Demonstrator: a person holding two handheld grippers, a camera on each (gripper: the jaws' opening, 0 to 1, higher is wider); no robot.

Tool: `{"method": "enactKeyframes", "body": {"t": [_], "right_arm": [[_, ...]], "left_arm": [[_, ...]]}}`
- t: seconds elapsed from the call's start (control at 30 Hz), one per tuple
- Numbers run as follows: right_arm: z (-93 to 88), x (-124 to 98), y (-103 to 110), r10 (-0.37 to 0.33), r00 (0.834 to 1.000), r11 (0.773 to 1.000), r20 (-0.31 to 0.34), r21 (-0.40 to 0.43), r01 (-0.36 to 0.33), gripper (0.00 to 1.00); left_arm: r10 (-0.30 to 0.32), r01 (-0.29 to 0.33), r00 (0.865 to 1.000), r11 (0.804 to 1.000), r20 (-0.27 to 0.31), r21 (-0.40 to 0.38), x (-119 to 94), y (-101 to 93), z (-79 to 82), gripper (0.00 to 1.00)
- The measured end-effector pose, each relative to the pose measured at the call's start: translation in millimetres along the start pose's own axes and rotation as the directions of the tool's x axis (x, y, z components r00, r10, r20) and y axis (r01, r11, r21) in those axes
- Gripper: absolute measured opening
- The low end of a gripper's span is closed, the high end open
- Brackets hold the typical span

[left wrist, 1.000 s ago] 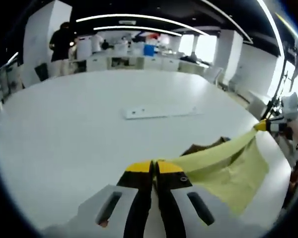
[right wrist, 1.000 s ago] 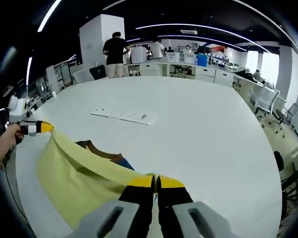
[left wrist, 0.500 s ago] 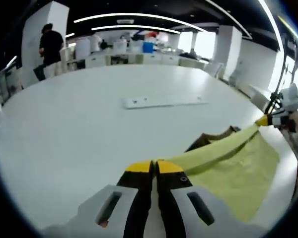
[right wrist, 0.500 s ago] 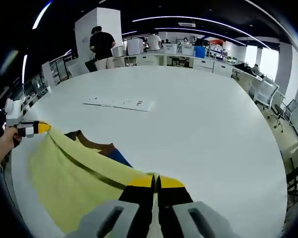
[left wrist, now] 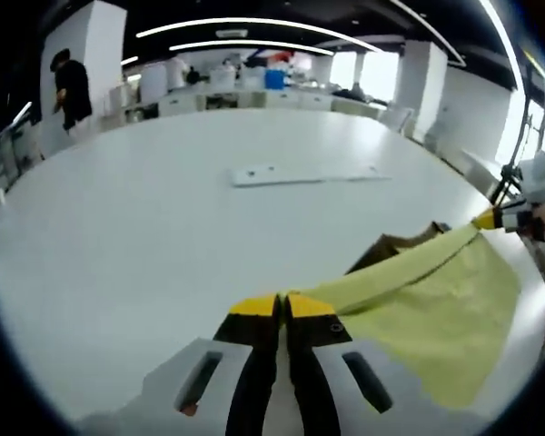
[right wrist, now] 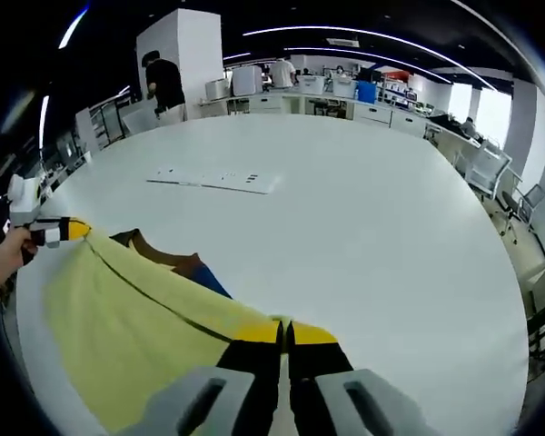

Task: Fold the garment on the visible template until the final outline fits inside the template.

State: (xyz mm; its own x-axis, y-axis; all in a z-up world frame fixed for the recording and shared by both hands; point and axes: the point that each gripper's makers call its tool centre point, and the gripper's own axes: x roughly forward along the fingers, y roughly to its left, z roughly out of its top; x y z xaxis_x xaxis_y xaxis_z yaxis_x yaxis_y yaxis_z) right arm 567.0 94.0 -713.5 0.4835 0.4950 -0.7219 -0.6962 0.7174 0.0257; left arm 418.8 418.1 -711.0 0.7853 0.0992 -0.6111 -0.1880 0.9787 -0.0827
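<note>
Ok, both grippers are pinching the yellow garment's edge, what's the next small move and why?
Probably lower both together to lay the fabric flat: the left gripper and right gripper hold the yellow garment taut between them, above the brown cloth.

Bright, even light from ceiling strip lights and windows; strong fisheye bending at edges, mild blur.

The yellow garment covers most of a brown and blue cloth — what kind of thing it is cannot be told. The garment runs out of the picture at the bottom in both views. The marks on the flat white strip on the table are too small to read.
</note>
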Motion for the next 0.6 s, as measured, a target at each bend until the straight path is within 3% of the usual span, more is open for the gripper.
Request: {"method": "enactKeyframes", "body": {"t": [0.3, 0.6], "right_arm": [[-6.6, 4.9, 1.1, -0.015, 1.0, 0.999, -0.016, 0.045, 0.016, 0.0], [-6.7, 4.9, 1.8, -0.002, 1.0, 0.998, -0.004, 0.066, 0.002, 0.02]], "left_arm": [[0.029, -0.03, 0.999, 0.999, -0.026, -0.028, 7.0, 1.8, -8.3, 0.0], [0.032, -0.032, 0.999, 0.999, 0.022, -0.002, 6.9, 2.2, -4.4, 0.01]]}}
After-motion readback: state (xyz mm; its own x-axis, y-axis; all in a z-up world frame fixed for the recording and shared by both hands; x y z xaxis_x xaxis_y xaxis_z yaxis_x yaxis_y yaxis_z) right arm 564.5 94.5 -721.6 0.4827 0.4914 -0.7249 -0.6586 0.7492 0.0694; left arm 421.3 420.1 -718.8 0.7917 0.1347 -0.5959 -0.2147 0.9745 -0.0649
